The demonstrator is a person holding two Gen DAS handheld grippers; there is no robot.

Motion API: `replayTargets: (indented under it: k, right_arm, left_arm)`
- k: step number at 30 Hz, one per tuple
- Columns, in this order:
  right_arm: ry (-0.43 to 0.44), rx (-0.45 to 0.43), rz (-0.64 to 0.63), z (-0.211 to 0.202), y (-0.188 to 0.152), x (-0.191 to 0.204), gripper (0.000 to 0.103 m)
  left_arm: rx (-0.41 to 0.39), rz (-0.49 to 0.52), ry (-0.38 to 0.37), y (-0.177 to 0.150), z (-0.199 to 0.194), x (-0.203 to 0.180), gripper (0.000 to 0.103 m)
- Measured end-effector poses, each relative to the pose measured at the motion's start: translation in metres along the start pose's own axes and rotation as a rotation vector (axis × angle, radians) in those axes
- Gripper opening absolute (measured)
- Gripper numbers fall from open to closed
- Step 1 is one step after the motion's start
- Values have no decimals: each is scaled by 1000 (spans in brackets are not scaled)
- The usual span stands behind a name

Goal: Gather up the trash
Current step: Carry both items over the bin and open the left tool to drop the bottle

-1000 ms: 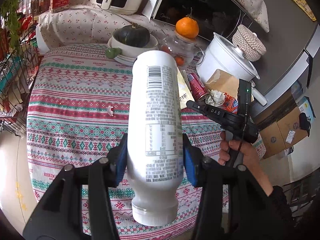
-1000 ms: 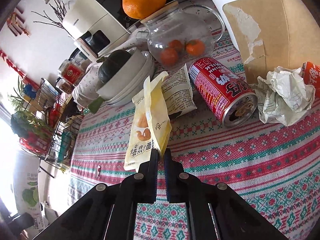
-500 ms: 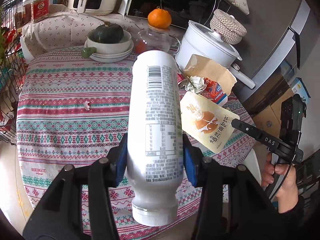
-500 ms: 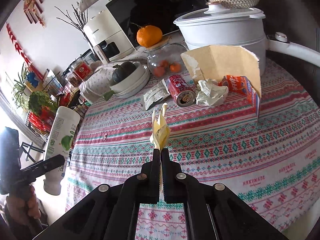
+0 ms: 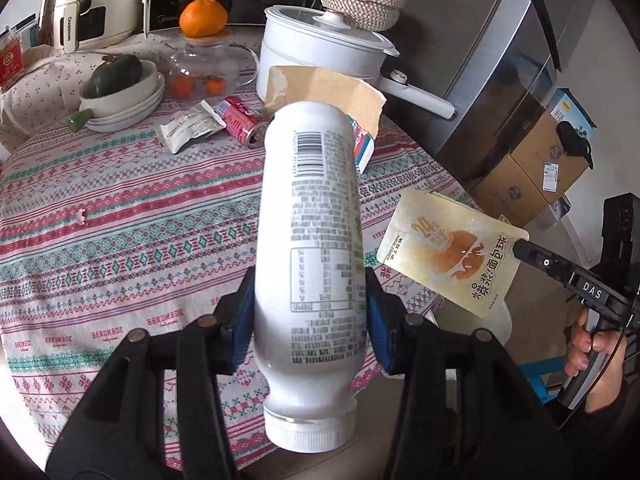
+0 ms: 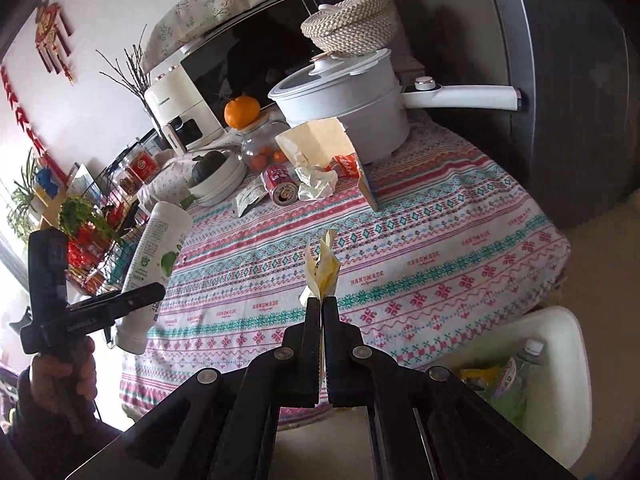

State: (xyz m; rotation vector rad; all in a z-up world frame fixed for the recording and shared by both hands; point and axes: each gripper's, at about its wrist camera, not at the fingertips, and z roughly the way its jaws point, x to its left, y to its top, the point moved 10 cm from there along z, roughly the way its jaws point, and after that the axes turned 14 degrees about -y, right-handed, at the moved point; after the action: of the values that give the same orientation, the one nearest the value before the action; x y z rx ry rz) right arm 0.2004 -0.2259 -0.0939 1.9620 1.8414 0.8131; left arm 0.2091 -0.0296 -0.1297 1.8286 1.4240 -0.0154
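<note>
My left gripper (image 5: 308, 312) is shut on a white plastic bottle (image 5: 310, 240), held cap towards me above the table's near edge; the bottle also shows in the right wrist view (image 6: 154, 264). My right gripper (image 6: 322, 308) is shut on a yellow snack wrapper (image 6: 322, 266), held off the table's right edge; the wrapper also shows in the left wrist view (image 5: 452, 258). A white bin (image 6: 560, 344) with bottles inside stands on the floor below right. On the table lie a red can (image 5: 240, 122), a grey wrapper (image 5: 190, 128), crumpled paper (image 6: 316, 184) and torn cardboard (image 5: 320, 88).
A white pot (image 5: 320, 48), a glass jar with an orange on top (image 5: 204, 64), stacked bowls with a squash (image 5: 120, 96) and an air fryer (image 5: 94, 0) stand at the table's back. Cardboard boxes (image 5: 536, 160) sit on the floor at right.
Both grippers have pulled back from the table with their loads. The right gripper lifted the yellow wrapper off the table and carried it right, over the edge towards the bin.
</note>
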Motion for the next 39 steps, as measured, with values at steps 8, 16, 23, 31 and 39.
replayTargets:
  k: [8, 16, 23, 31, 39]
  right_arm:
    - [-40, -51, 89, -48, -15, -65, 3]
    - [-126, -57, 155, -76, -37, -122, 3]
    - [-193, -19, 213, -84, -60, -161, 3]
    - [-280, 40, 241, -73, -79, -189, 3]
    - [-314, 80, 264, -63, -88, -204, 3]
  left_arm:
    - [82, 103, -50, -13, 46, -64, 51]
    - [152, 186, -98, -31, 81, -115, 51]
    - [219, 245, -131, -52, 115, -151, 51]
    - [312, 302, -142, -81, 168, -178, 51]
    - [348, 320, -165, -98, 206, -196, 51]
